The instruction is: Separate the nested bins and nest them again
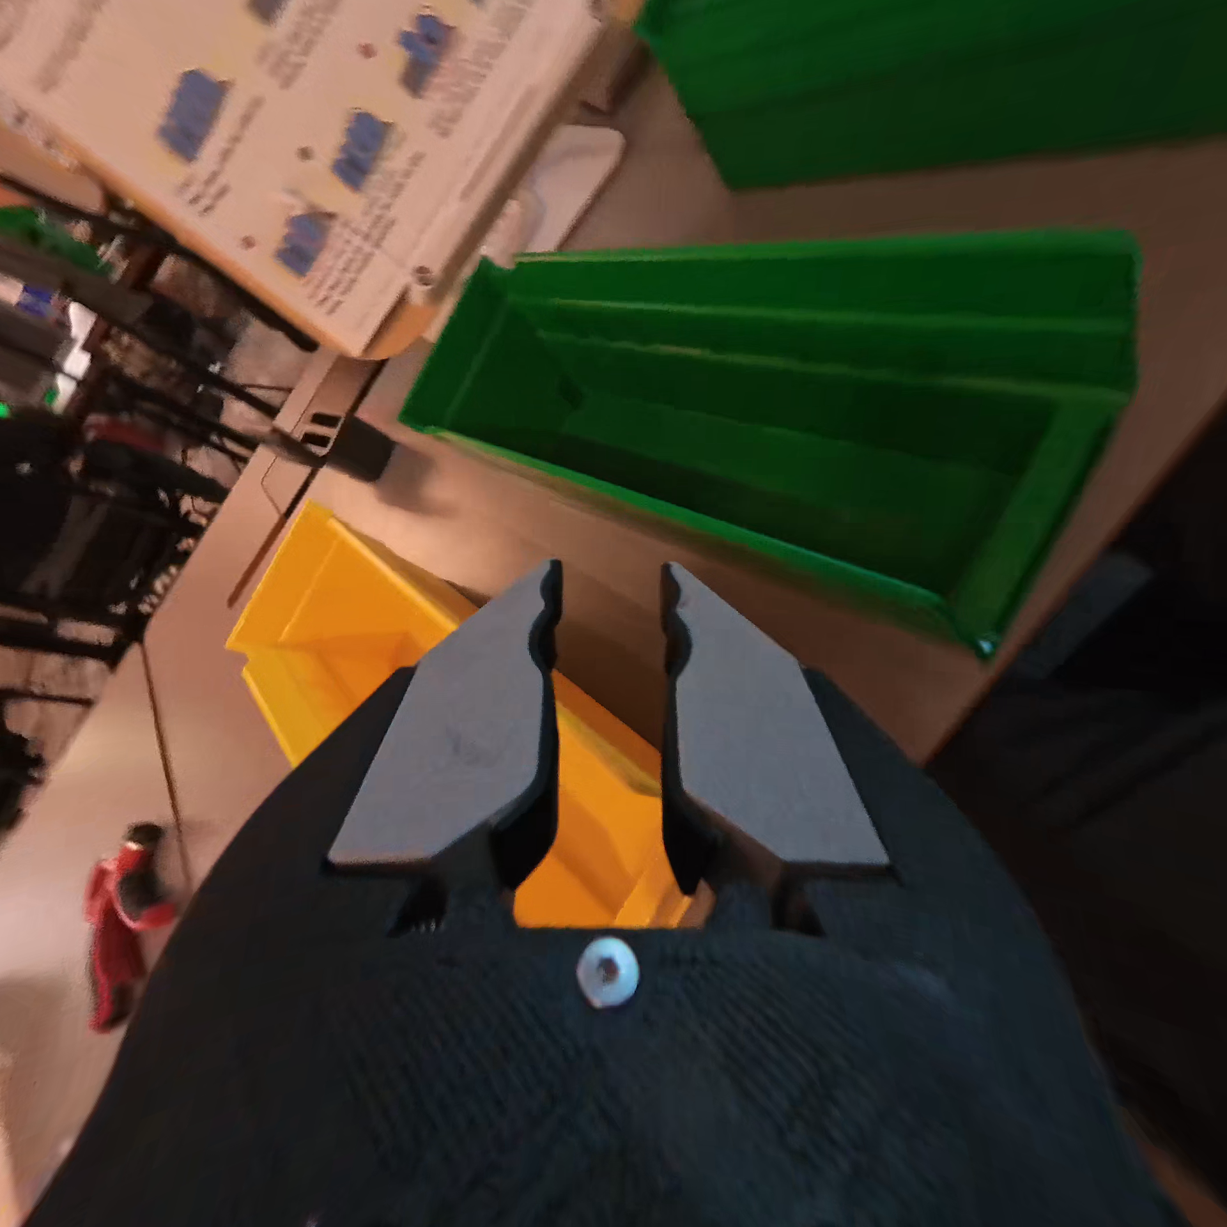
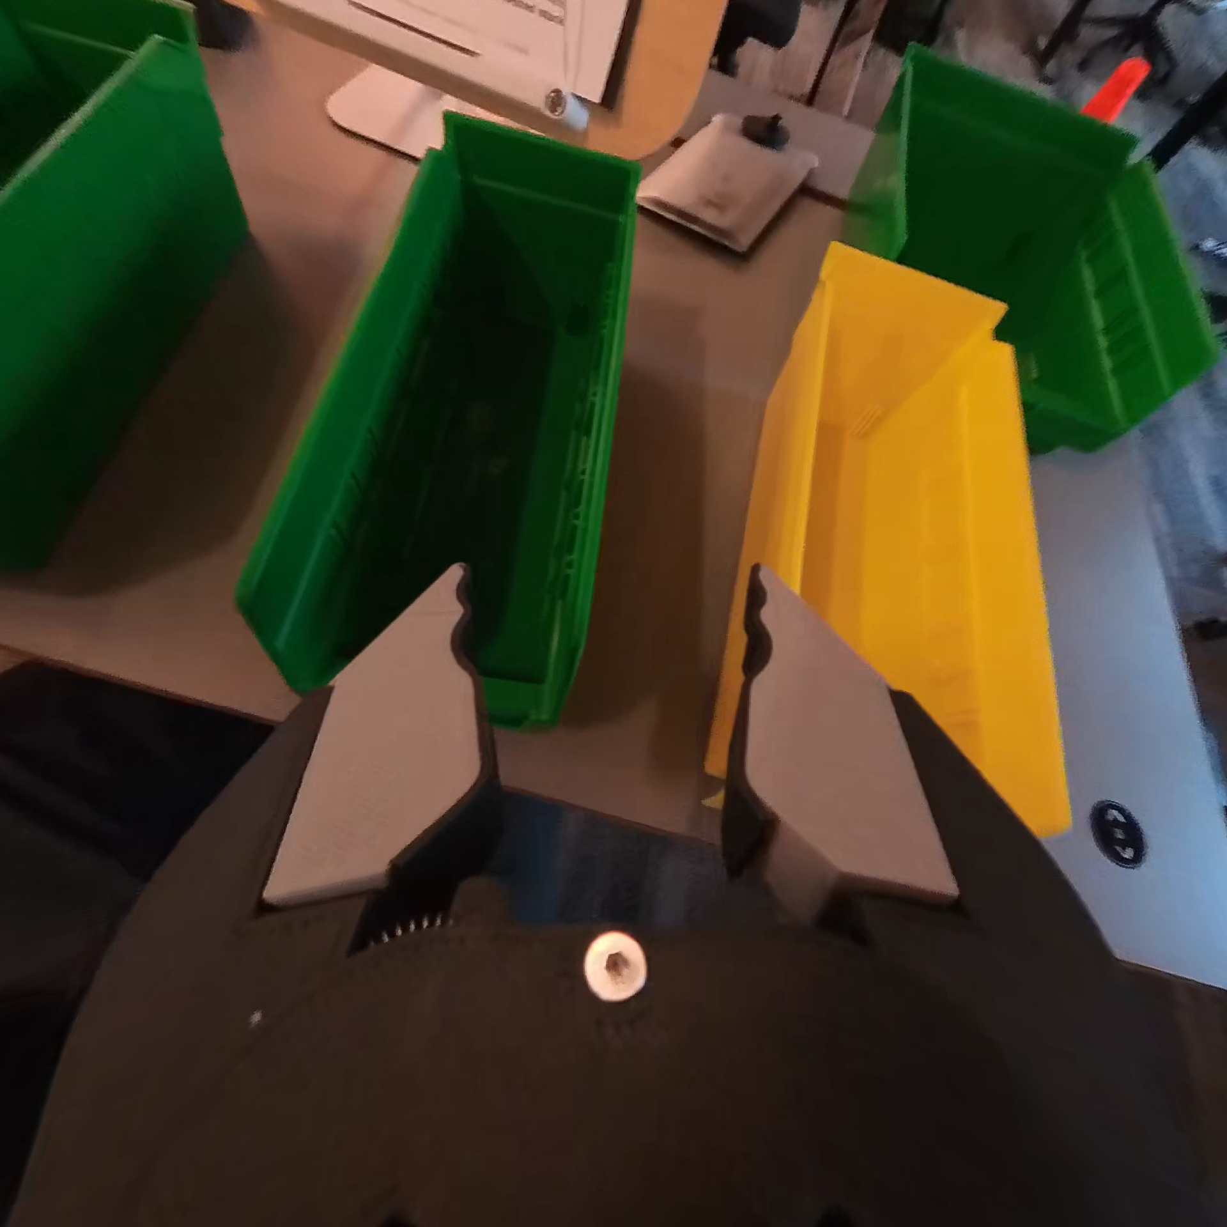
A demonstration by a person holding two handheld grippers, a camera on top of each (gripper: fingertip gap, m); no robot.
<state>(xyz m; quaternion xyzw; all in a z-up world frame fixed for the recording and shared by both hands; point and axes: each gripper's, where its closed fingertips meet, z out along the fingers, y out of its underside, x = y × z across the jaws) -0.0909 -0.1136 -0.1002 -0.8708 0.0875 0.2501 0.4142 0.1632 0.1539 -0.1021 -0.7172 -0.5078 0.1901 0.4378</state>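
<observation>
On the table [image 2: 664, 425] four bins stand apart in the right wrist view: a long green bin [image 2: 372, 431] at centre, a yellow bin [image 2: 929, 531] just to its right, a second green bin [image 2: 1095, 279] behind the yellow one, and a third green bin [image 2: 99, 299] at far left. None sits inside another, so the separating looks done and the re-nesting is still to do. What shows of each inside looks empty. Neither gripper holds anything: the right gripper [image 2: 607, 577] hovers with fingers wide between the centre bin and the yellow one, and the left gripper [image 1: 611, 571], fingers narrowly parted, hangs over the yellow bin [image 1: 319, 631].
</observation>
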